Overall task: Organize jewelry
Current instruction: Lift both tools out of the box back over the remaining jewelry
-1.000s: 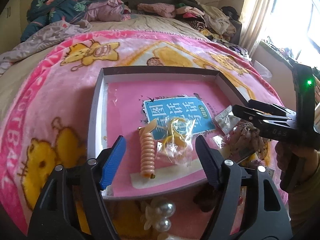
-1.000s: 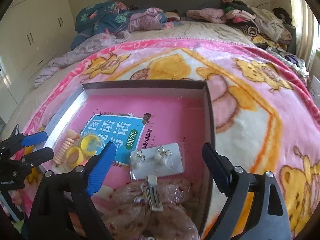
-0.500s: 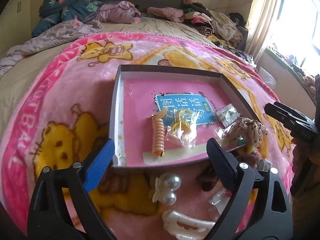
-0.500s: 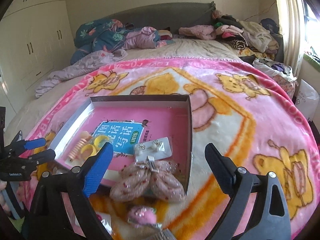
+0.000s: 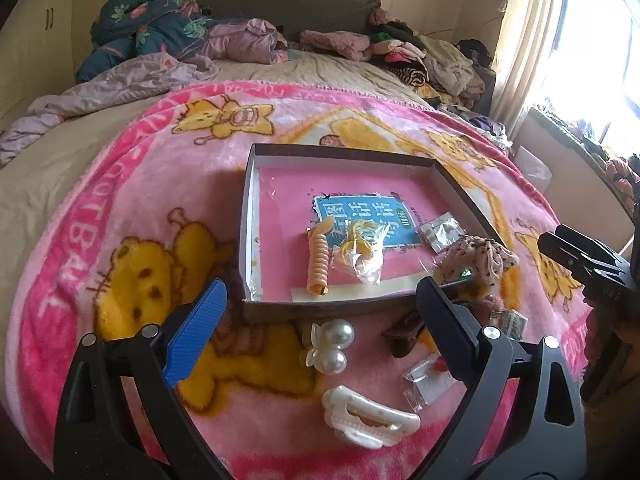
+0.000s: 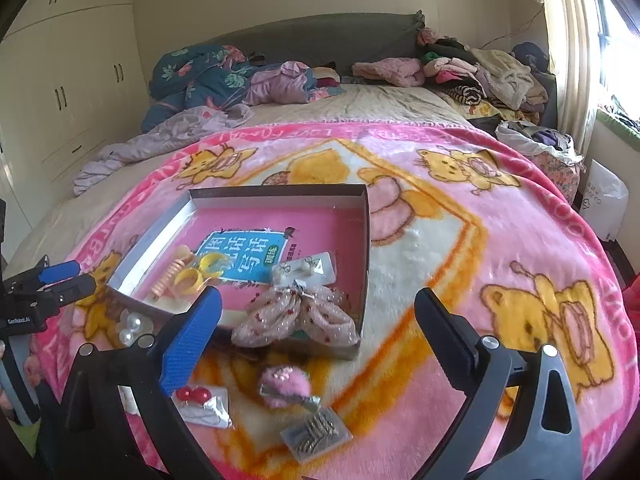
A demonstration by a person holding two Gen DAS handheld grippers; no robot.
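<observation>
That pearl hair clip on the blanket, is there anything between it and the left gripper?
Nothing visible. The pearl hair clip lies on bare blanket between and just ahead of the open left gripper. The box sits beyond it.

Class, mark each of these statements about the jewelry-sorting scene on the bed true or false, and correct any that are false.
1. The orange spiral hair tie lies inside the box. True.
2. The pearl hair clip is inside the box. False: it lies on the blanket, in front of the box's near wall.
3. The left gripper is clamped on the white claw clip. False: its jaws are wide apart and hold nothing; the clip lies on the blanket.
4. The right gripper is open and empty. True.
5. The pink fuzzy clip lies outside the box. True.
</observation>
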